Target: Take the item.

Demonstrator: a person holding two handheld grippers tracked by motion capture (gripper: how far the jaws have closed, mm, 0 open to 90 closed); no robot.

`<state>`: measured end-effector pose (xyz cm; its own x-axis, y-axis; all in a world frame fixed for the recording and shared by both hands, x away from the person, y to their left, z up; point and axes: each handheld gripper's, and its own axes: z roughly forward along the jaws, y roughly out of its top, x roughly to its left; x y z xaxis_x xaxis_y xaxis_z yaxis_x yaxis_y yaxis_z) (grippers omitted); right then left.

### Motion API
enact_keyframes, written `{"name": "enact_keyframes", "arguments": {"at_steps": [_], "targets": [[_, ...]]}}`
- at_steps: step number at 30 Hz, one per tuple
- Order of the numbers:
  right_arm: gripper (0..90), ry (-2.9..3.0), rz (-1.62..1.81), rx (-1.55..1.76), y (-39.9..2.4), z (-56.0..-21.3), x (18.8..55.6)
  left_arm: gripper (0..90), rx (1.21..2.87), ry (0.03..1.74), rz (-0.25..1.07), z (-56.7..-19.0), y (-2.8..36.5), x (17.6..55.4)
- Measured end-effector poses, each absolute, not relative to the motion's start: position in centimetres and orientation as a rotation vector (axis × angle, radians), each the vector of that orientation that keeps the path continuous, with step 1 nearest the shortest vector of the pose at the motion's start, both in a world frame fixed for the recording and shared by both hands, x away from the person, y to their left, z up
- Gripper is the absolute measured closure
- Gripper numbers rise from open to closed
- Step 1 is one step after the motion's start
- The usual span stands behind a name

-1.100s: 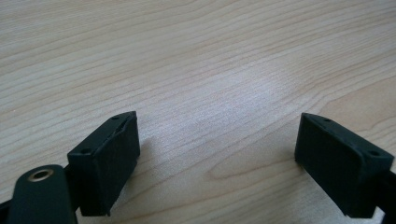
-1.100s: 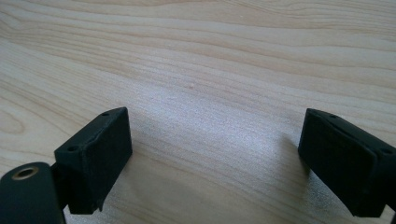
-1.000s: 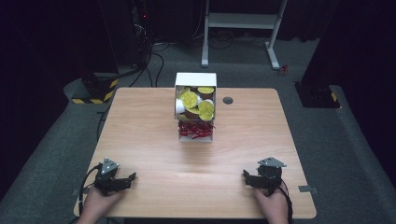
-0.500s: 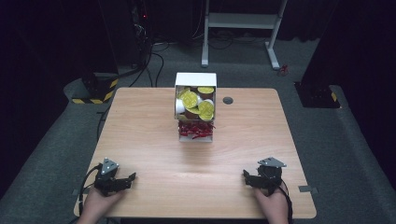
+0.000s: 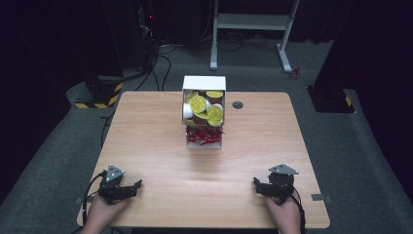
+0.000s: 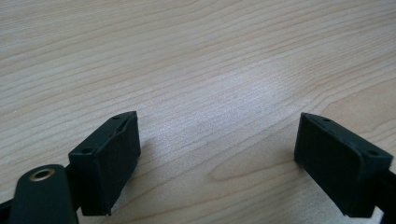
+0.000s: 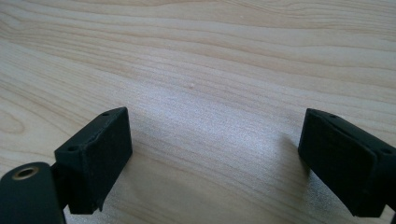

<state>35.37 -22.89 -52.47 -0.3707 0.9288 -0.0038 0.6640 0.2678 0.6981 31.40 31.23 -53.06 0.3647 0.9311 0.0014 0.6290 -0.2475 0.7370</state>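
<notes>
While resting on table, left claw, right claw gape, empty.

The left gripper and right gripper are held low at the near edge, each grasped by a hand; both pairs of jaws are spread wide, nothing between them.

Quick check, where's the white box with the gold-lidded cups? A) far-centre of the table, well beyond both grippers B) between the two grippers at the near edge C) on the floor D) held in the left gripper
A: the white box sits at the table's far centre, while the left gripper and right gripper rest open near the front edge, nothing between their fingers.
</notes>
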Motion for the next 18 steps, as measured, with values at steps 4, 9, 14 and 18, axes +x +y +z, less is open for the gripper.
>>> {"name": "enact_keyframes", "arguments": {"at_steps": [4,9,14,18], "targets": [[9.7,2.13,0.863,1.441,-22.9,-52.5,35.4,14.2,1.983,1.343,0.591,-53.0,31.2,31.4],[9.7,2.131,0.863,1.437,-22.9,-52.5,35.4,14.1,1.994,1.346,0.589,-52.9,31.2,31.5],[9.7,2.131,0.863,1.437,-22.9,-52.5,35.4,15.9,1.978,1.361,0.562,-52.5,31.2,31.4],[9.7,2.13,0.863,1.438,-22.9,-52.5,35.4,17.5,1.949,1.34,0.563,-51.9,30.9,31.4]]}}
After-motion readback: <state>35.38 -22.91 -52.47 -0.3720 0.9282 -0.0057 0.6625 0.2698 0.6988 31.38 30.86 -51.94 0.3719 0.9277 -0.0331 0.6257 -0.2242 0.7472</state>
